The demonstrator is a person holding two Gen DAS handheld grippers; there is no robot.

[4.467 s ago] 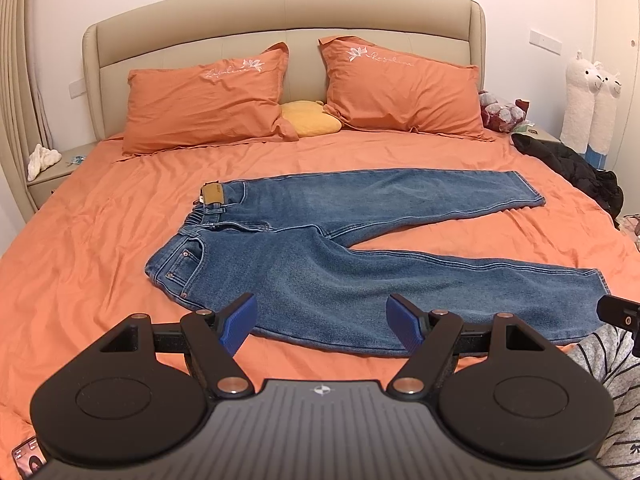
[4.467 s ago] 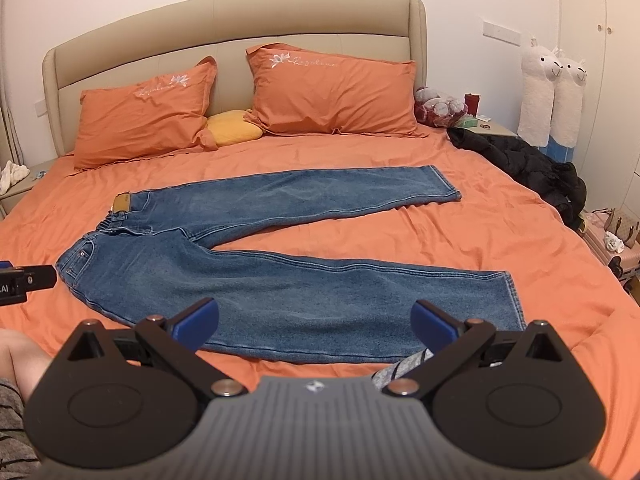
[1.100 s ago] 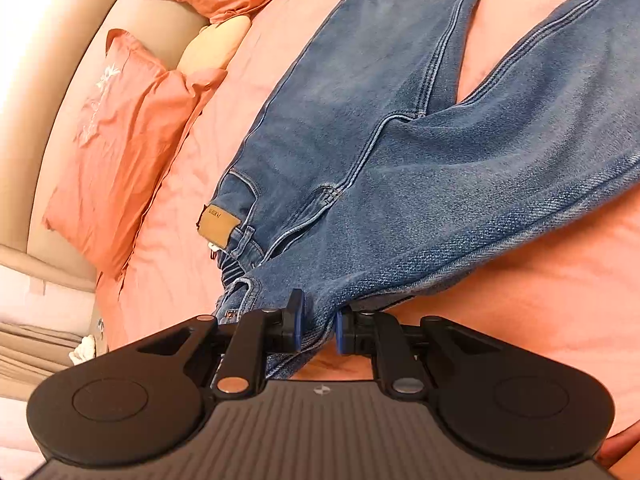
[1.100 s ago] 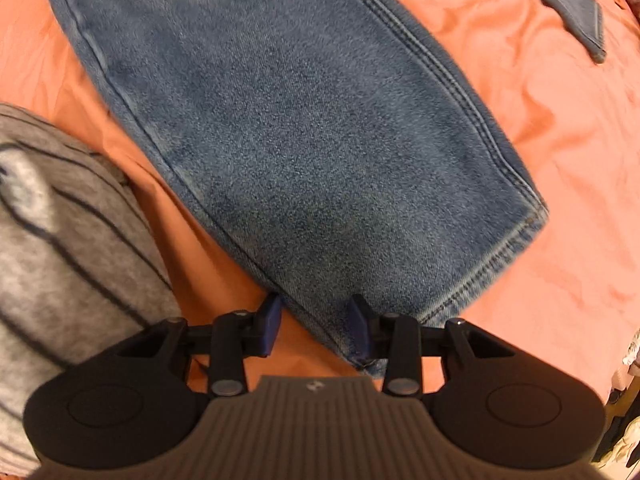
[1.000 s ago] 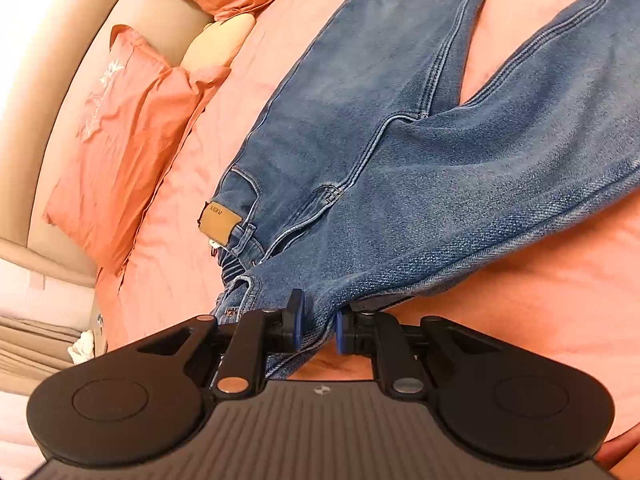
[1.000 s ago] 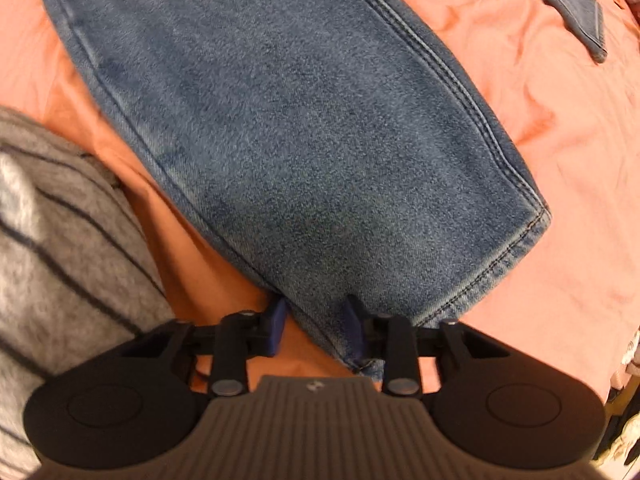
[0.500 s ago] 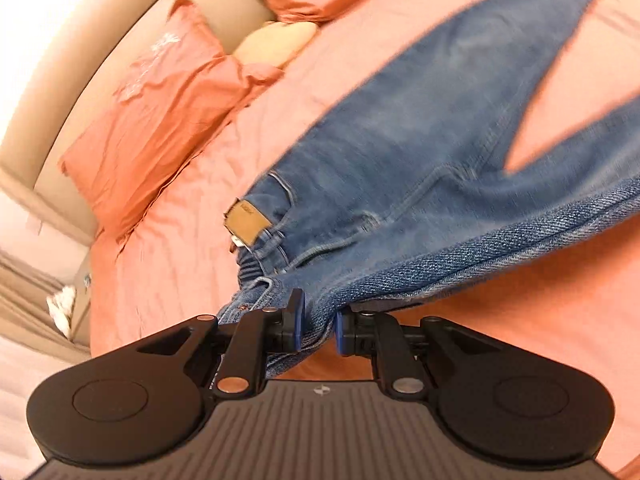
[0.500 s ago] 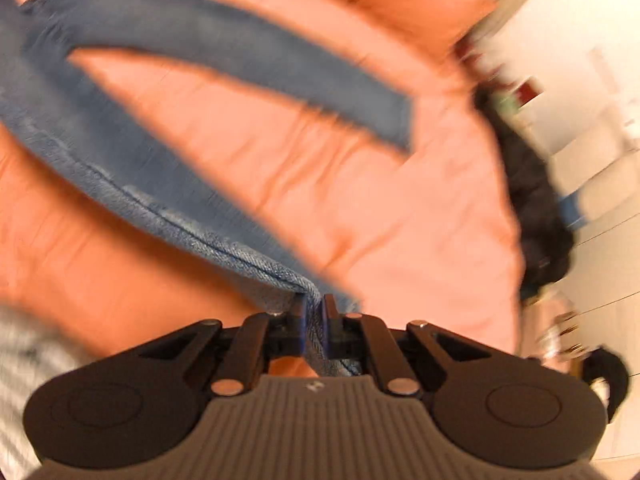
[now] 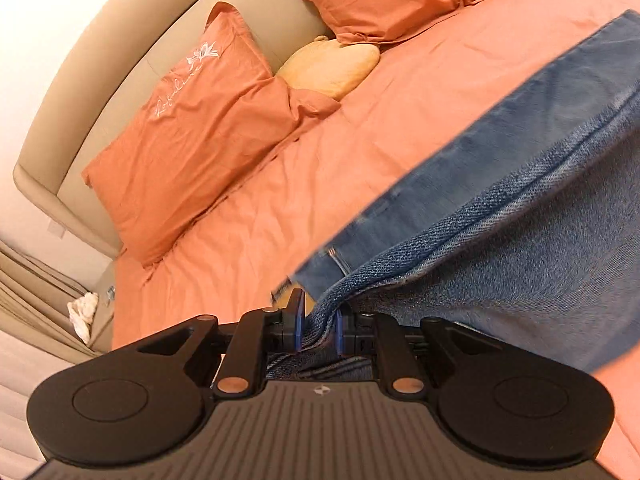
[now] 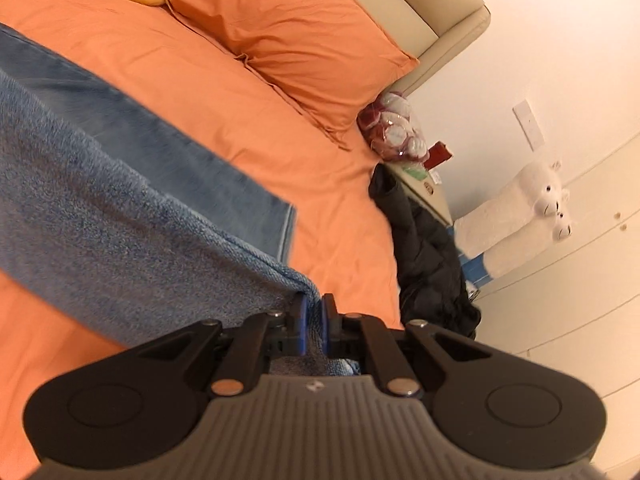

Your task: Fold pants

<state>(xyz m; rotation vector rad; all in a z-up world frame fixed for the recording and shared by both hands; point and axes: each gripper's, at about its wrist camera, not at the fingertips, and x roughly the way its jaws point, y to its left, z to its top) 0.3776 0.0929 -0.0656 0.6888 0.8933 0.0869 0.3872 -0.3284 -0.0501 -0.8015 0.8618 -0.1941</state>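
Observation:
Blue jeans (image 9: 520, 216) lie partly lifted over the orange bed sheet (image 9: 320, 168). My left gripper (image 9: 319, 322) is shut on the waist end of the near leg and holds it raised above the far leg. My right gripper (image 10: 313, 316) is shut on the hem end of the same leg (image 10: 120, 220), also raised. The far leg (image 10: 180, 160) lies flat on the sheet behind it, its hem visible in the right wrist view.
Two orange pillows (image 9: 192, 128) and a yellow cushion (image 9: 332, 66) lie against the beige headboard (image 9: 120, 52). A black jacket (image 10: 428, 256) hangs off the bed's right edge beside a nightstand (image 10: 428, 188). White alpaca plushes (image 10: 520, 220) stand by the wall.
Both grippers have lifted the near leg off the sheet and carried it toward the headboard, over the far leg. The views have swung up from the fabric to the pillows and the wall.

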